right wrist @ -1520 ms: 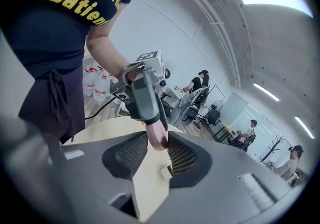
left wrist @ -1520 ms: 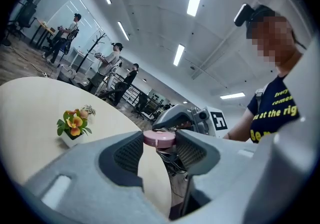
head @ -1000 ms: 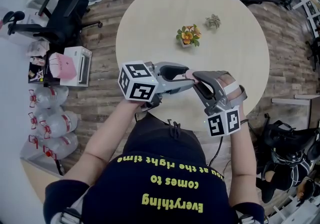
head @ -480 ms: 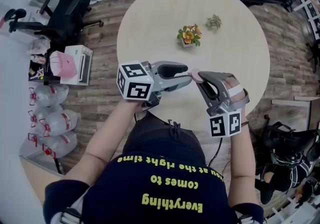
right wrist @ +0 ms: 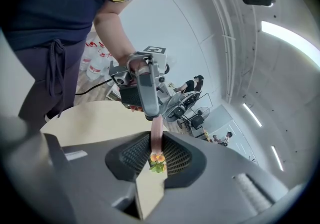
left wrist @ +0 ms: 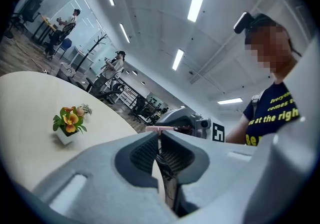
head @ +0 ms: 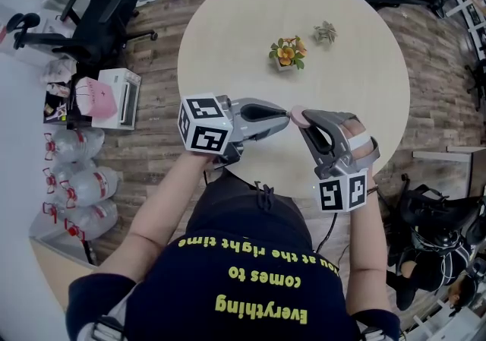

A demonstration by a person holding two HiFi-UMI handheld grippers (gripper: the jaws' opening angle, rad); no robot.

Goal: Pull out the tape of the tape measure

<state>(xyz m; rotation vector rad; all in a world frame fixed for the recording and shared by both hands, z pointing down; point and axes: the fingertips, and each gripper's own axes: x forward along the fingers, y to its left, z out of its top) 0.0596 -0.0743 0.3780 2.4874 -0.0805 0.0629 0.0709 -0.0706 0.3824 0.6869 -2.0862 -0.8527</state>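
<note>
Pink tape measure (right wrist: 156, 140) clamped in just-tightened right hand-held gripper (head: 306, 119); left hand-held gripper (left wrist: 161, 135), jaws just closing, pinches tape end (left wrist: 160, 128); nothing drawn out.

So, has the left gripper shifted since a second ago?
No. The left gripper sits at the same spot over the table's near edge. Only its jaws have just closed, nipping the tip of the pink tape measure.
</note>
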